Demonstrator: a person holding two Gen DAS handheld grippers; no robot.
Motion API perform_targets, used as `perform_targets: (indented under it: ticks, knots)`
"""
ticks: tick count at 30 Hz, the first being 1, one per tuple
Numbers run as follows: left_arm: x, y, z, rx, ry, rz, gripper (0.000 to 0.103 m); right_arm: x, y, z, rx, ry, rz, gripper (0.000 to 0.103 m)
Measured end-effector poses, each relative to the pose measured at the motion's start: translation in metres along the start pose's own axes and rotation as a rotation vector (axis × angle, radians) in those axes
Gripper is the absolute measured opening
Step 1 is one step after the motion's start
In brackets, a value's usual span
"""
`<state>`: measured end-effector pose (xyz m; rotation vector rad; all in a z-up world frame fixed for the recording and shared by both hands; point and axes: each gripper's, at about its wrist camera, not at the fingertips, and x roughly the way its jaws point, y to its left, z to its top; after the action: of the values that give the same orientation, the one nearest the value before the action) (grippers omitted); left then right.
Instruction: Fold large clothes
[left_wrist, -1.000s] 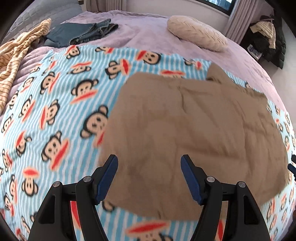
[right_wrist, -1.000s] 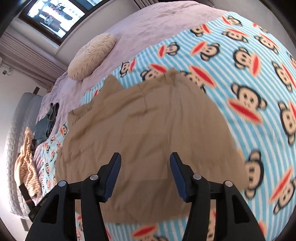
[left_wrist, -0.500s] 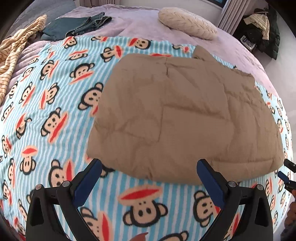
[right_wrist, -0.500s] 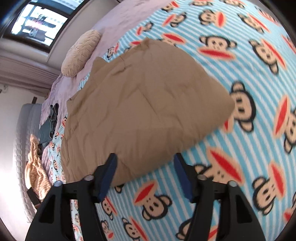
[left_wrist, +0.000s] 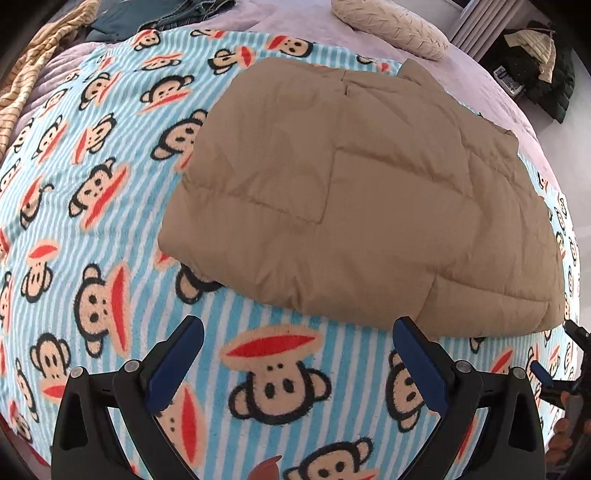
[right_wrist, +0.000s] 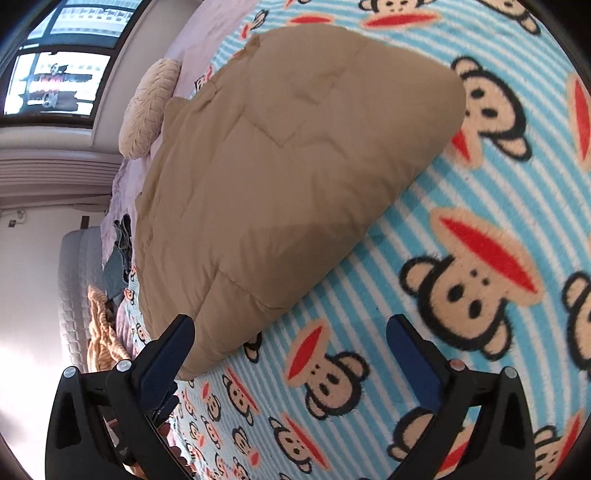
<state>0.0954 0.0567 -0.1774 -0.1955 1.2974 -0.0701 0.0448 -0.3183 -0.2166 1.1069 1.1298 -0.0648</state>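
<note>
A tan quilted jacket (left_wrist: 369, 192) lies folded flat on a blue striped monkey-print blanket (left_wrist: 110, 206). My left gripper (left_wrist: 297, 328) hovers over the blanket just short of the jacket's near edge, open and holding nothing. In the right wrist view the jacket (right_wrist: 280, 166) fills the upper left. My right gripper (right_wrist: 291, 325) points at the jacket's near corner, its jaws opening. The corner lies close to the left finger (right_wrist: 173, 347), but no pad presses on it. The right gripper's tip (left_wrist: 574, 336) also shows at the far right of the left wrist view.
A cream pillow (left_wrist: 391, 27) lies on the lilac bedspread (left_wrist: 303, 22) behind the jacket. Folded jeans (left_wrist: 166, 11) and a yellow striped garment (left_wrist: 26, 77) sit at the back left. Dark coats (left_wrist: 539, 59) are piled off the bed's right. A window (right_wrist: 55, 77) is beyond.
Both grippers widened and drew back off the tan jacket toward the bed's near side. The jacket, earlier between the fingers, now lies free on the blanket.
</note>
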Motion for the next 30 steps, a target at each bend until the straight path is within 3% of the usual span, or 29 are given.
perform_targets:
  ticks: [11, 16, 19, 23, 30]
  knots:
    - [0.018, 0.013, 0.000, -0.045, 0.018, 0.023, 0.102, 0.016, -0.001, 0.006, 0.040, 0.010, 0.036, 0.103]
    - [0.024, 0.037, -0.002, -0.193, 0.041, -0.175, 0.102, 0.019, -0.010, 0.010, 0.073, 0.033, 0.082, 0.103]
    - [0.025, 0.054, 0.000, -0.292, 0.006, -0.227, 0.102, 0.021, -0.014, 0.014, 0.093, 0.038, 0.109, 0.103]
    - [0.037, 0.063, 0.003, -0.359, 0.006, -0.351, 0.102, 0.028, -0.017, 0.019, 0.125, 0.045, 0.168, 0.103]
    - [0.063, 0.051, 0.022, -0.380, -0.008, -0.410, 0.102, 0.057, -0.008, 0.028, 0.144, 0.058, 0.255, 0.103]
